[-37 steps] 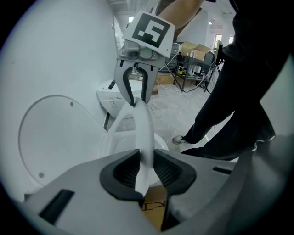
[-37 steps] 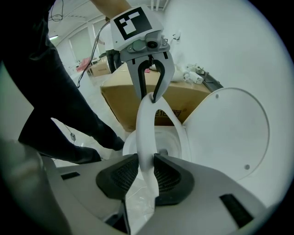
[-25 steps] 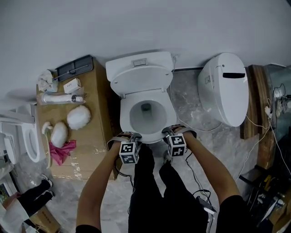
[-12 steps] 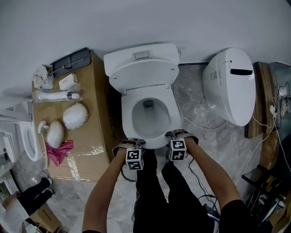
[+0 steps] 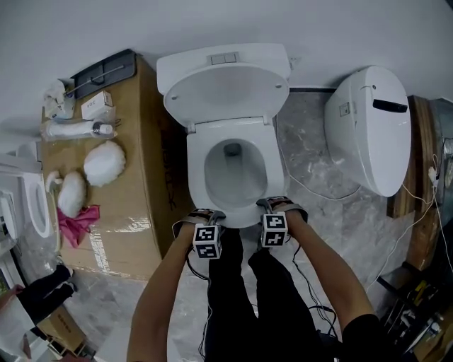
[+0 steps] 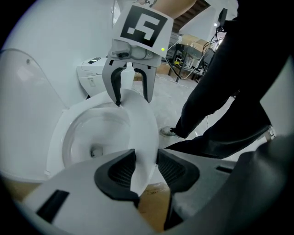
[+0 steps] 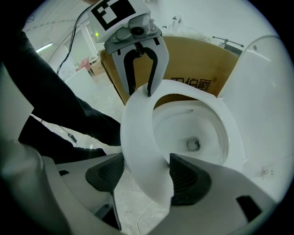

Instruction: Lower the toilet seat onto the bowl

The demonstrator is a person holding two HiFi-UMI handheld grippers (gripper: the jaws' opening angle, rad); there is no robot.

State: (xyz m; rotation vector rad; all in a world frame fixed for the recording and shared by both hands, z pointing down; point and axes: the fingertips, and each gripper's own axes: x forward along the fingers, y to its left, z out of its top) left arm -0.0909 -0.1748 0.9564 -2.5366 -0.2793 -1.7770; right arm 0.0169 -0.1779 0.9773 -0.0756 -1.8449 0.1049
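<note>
A grey marbled floor [image 5: 318, 212] runs up to a plain white wall [image 5: 212, 21]. The toilet stands at the floor's far edge, with its tank against that wall. A cardboard box [image 5: 131, 205] sits just beside it on the left (fluffy white bundles and a pink cloth lie on top). A second white toilet unit [image 5: 368, 134] lies on the floor to the right. The lid [image 5: 225, 88] is tipped back toward the tank.

The toilet seat [image 5: 196, 177] lies down over the bowl. Its long axis runs from the hinge at the wall straight toward the person, with the rounded front end nearest the person's legs.

The left hand-held gripper [image 5: 205, 214] and the right hand-held gripper [image 5: 272, 203] straddle the seat's front rim, one on each side of its centre. Both have just been opening their jaws. The jaws now stand wide with the rim between the pads, which appear to be just clear of it.
</note>
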